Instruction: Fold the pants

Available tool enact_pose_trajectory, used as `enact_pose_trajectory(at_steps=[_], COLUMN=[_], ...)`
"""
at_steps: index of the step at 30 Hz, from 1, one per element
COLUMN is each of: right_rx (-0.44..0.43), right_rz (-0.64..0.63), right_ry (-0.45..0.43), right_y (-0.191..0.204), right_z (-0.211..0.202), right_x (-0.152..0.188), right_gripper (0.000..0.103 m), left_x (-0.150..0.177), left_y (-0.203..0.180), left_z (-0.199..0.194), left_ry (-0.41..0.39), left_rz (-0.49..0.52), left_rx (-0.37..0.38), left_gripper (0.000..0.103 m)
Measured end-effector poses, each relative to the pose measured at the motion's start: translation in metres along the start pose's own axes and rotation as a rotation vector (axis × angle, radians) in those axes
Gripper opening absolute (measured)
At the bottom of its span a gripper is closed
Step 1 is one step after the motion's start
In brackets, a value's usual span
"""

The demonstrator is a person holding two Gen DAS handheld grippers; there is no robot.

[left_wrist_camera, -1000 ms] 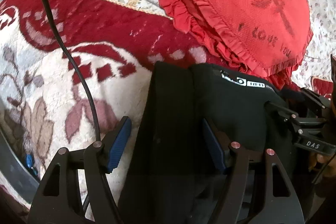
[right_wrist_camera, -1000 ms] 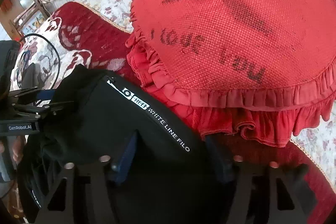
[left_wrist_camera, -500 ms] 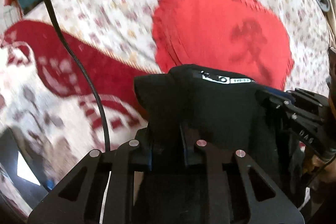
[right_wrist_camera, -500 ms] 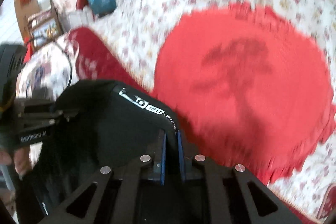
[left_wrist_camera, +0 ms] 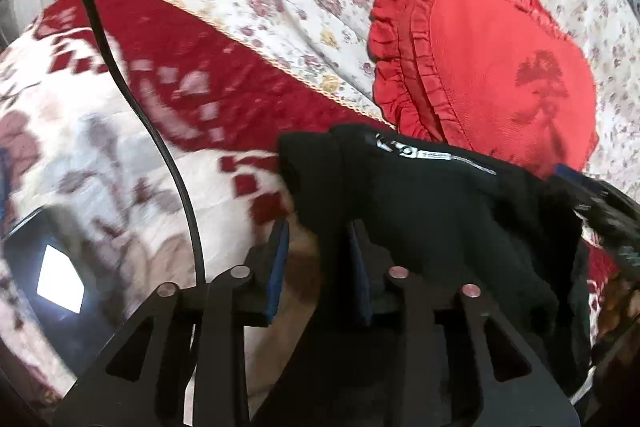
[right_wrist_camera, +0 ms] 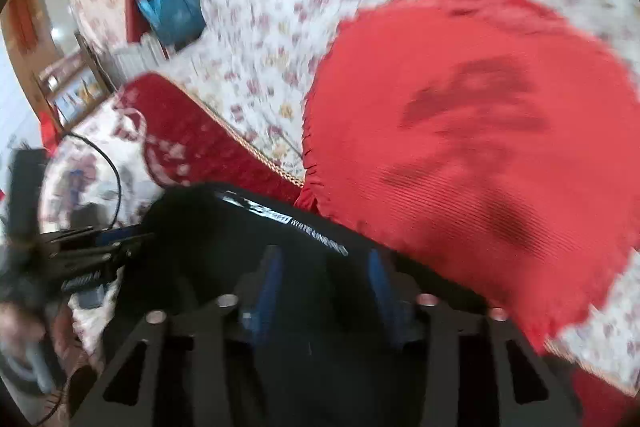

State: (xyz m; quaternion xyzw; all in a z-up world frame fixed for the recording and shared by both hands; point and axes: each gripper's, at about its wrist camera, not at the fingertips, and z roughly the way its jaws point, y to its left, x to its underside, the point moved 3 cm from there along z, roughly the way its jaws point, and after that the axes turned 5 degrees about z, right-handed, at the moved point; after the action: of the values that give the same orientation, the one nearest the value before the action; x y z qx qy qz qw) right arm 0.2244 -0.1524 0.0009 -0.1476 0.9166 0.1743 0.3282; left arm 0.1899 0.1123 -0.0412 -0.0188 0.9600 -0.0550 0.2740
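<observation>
Pants (left_wrist_camera: 432,227) hang bunched over the blanket (left_wrist_camera: 100,147), beside the cushion (left_wrist_camera: 500,67). 2 grippers, left (left_wrist_camera: 318,263) and right (right_wrist_camera: 326,291), are opening, cloth between both jaws, apparently releasing a finished fold.

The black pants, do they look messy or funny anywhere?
Yes. The black pants are bunched in a lump, not flat, beside the frilly red round cushion. The left claw is opening, with only their edge at one pad.
</observation>
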Motion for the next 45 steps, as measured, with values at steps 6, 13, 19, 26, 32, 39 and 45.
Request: enact_pose_trajectory(at_steps=[6, 13, 19, 26, 32, 39, 45], right_rx=[0.155, 0.154, 0.209, 0.174, 0.370, 0.384, 0.259], right_rz=[0.054, 0.100, 0.074, 0.219, 0.298, 0.433, 0.484], right_ry=[-0.044, 0.051, 0.159, -0.070, 0.000, 0.100, 0.010], right_y=[-0.048, -0.044, -0.044, -0.079, -0.122, -0.166, -0.173], right_z=[-0.089, -0.081, -0.019, -0.161, -0.230, -0.245, -0.218], right_x=[0.061, 0.116, 0.143, 0.156, 0.219, 0.276, 0.248], right_gripper=[0.068, 0.069, 0.018, 0.006, 0.006, 0.011, 0.080], left_x=[0.045, 0.109, 0.133, 0.138, 0.142, 0.143, 0.144], left_y=[0.006, -0.001, -0.022, -0.010, -0.015, -0.015, -0.022], left_z=[-0.041, -0.027, -0.019, -0.017, -0.020, -0.022, -0.023], left_ry=[-0.023, 0.087, 0.080, 0.097, 0.080, 0.116, 0.120], left_rz=[-0.038, -0.077, -0.065, -0.112, -0.112, -0.130, -0.132], left_rx=[0.016, -0.015, -0.076, -0.015, -0.033, -0.003, -0.007], left_gripper=[0.071, 0.071, 0.071, 0.071, 0.071, 0.071, 0.071])
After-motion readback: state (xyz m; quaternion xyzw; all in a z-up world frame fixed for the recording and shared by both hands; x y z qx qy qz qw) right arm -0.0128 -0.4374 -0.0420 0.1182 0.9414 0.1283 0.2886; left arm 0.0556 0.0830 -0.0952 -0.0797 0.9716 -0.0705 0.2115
